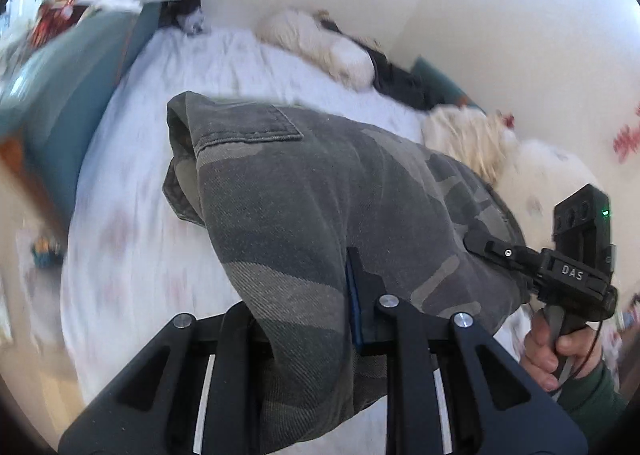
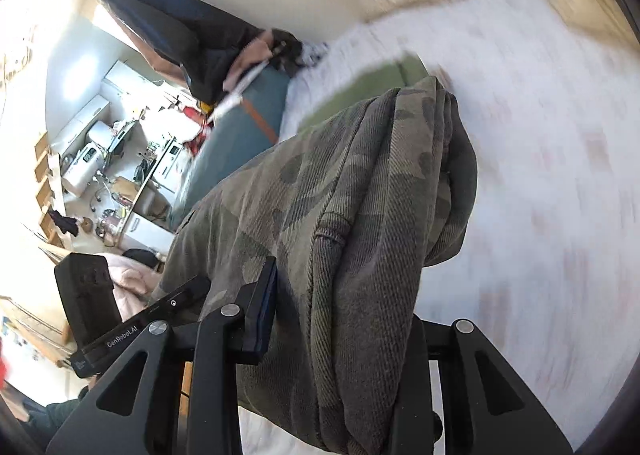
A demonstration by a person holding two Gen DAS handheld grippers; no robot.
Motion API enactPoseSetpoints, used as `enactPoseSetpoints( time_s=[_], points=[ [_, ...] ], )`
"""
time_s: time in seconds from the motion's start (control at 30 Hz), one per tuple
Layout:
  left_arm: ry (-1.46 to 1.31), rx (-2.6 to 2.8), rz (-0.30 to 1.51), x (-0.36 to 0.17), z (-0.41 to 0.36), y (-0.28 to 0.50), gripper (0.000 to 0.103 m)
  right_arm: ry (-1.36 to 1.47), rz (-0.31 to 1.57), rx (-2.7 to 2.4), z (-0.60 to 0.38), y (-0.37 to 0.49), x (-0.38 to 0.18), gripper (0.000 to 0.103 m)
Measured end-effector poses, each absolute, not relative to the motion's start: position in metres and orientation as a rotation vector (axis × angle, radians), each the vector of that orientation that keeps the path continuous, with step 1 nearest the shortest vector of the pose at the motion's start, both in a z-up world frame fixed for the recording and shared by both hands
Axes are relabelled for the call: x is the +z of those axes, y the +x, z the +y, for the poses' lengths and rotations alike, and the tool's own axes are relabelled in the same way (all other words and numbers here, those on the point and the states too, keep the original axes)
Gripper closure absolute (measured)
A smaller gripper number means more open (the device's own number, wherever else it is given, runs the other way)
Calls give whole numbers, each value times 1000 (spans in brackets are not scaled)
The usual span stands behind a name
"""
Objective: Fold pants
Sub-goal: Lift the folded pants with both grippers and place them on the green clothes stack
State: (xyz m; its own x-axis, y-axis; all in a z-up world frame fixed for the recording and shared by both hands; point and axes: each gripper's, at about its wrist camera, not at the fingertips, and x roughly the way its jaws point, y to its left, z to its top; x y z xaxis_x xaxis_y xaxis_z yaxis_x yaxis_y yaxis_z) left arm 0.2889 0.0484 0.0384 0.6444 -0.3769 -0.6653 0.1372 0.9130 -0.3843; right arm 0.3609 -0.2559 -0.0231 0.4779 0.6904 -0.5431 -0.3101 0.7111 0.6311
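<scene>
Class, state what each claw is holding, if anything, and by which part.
Both hold the camouflage pants: the left claw and the right claw are each clamped on bunched fabric at an edge; the exact part cannot be told.

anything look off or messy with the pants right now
Yes: the camouflage cotton pants hang bunched between the left gripper and right gripper, layers uneven, one end drooping onto the white bedsheet, not a flat fold.
</scene>
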Motion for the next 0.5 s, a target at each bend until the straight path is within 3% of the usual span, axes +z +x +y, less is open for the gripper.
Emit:
enactPoseSetpoints(
  time_s=[0.17, 0.27, 0.37, 0.4, 0.47, 0.5],
  points=[
    [-298, -178, 785, 35, 69, 414, 85, 367, 886, 597, -215, 491, -9, 69],
    [-221, -150, 812, 3, 67, 482, 79, 310, 871, 538, -201, 544, -21, 67],
    [-61, -88, 990, -62, 58, 528, 64, 97, 927, 297, -186, 575, -56, 48],
    [-42, -63, 1009, -72, 58, 533, 64, 49, 961, 240, -188, 578, -67, 44],
    [-33, -42, 938, -76, 63, 526, 53, -16, 1040, 211, -190, 581, -95, 44],
    [-21, -29, 914, -74, 66, 523, 38, -11, 1023, 217, -195, 579, -96, 38]
  ],
)
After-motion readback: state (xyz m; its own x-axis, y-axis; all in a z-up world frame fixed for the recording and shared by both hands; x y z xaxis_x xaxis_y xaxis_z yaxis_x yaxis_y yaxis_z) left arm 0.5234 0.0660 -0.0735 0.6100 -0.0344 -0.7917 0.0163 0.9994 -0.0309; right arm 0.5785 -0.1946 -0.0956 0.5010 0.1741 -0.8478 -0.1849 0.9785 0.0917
